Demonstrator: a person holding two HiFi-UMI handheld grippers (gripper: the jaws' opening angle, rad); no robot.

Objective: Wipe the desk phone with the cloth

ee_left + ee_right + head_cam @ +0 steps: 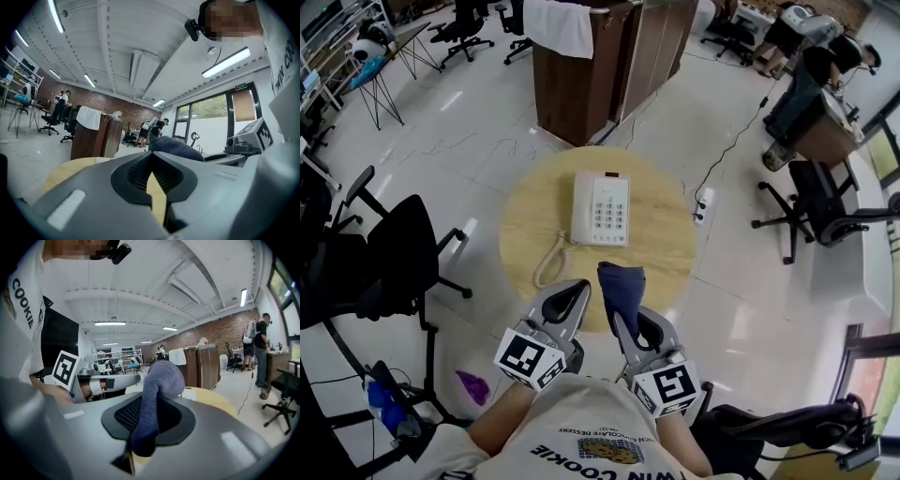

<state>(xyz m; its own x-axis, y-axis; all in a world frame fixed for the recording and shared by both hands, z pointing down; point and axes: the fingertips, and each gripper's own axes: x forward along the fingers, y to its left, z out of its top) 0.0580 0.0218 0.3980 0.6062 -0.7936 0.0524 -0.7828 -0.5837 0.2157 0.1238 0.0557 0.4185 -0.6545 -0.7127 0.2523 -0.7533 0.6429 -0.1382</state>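
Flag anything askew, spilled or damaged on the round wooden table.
Nothing stands out. The white push-button desk phone sits flat on the round wooden table, handset cradled, its coiled cord curling toward the table's near edge. The dark blue cloth is pinched in the right gripper, short of the phone.

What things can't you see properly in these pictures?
Numbers on the desk phone keys: too small in the head view.
The phone in the left gripper view: hidden behind the shut, empty left hand-held gripper.
The phone in the right gripper view: almost all hidden by the cloth clamped in the right hand-held gripper.
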